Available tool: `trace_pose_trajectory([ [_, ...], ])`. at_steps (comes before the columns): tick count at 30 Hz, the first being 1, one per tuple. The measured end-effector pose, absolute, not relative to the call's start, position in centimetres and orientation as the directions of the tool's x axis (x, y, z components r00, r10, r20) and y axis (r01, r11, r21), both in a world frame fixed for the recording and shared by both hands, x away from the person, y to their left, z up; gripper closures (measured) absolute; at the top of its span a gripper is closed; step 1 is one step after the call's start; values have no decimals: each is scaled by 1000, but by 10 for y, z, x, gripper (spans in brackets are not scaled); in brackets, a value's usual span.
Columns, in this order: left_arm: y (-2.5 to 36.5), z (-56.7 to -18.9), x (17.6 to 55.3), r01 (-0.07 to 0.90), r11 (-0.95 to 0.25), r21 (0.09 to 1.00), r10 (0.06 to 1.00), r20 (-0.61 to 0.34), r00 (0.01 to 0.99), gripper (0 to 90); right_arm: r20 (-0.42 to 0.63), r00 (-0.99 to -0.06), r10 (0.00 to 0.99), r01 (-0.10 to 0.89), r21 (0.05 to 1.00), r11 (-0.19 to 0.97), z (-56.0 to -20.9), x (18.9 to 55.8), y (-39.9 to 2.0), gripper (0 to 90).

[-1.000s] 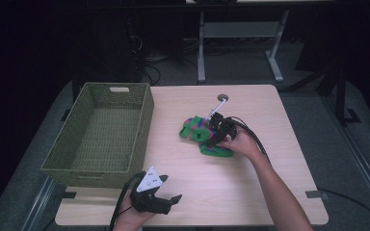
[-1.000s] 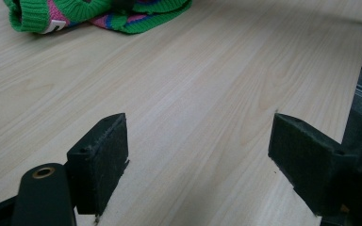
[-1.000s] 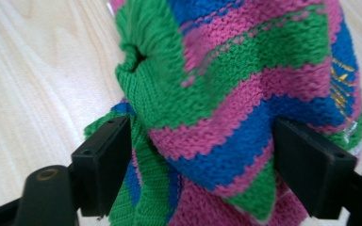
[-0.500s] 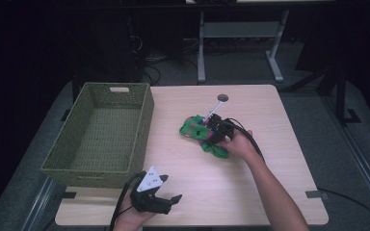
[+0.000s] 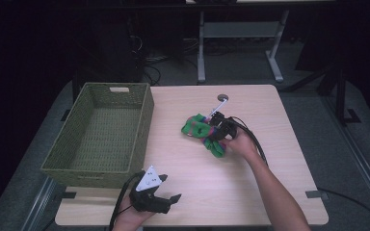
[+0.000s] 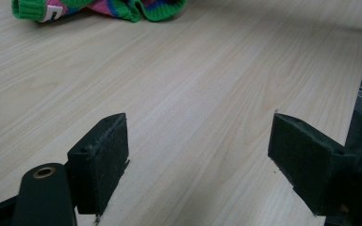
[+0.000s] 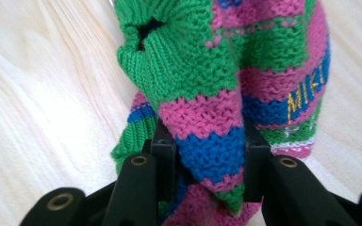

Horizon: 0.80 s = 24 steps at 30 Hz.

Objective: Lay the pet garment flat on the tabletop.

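right tongs [image 7: 202, 146] just closed onto striped knit sock [image 5: 203, 131] mid-desk [image 5: 270, 192], left tongs [image 5: 166, 198] wide near front edge, wicker basket [image 5: 96, 166] at left edge

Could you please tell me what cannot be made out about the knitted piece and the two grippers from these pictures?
- Knitted piece: right gripper view cuts off its gold lettering at the edge.
- Its far part: high view, too small to tell what garment it is.
- Right gripper: high view, jaws hidden among the knit.
- Left gripper: left gripper view, body cut off below.
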<state>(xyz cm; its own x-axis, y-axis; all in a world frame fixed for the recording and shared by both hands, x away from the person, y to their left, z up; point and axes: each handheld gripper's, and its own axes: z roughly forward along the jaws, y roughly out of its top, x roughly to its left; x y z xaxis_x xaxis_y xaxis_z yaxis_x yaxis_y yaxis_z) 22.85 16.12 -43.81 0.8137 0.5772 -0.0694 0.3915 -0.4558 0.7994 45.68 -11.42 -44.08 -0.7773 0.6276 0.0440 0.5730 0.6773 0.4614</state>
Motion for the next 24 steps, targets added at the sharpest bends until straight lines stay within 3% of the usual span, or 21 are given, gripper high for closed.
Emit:
trace_pose_trajectory([
  [10,162,-438,228,391,-449,803,577,-73,813,205,150,-771,619,579,572,582,-416,449,-137,664],
  [24,163,-437,228,400,-434,807,583,-87,808,204,177,-787,591,552,631,545,-388,428,-156,663],
])
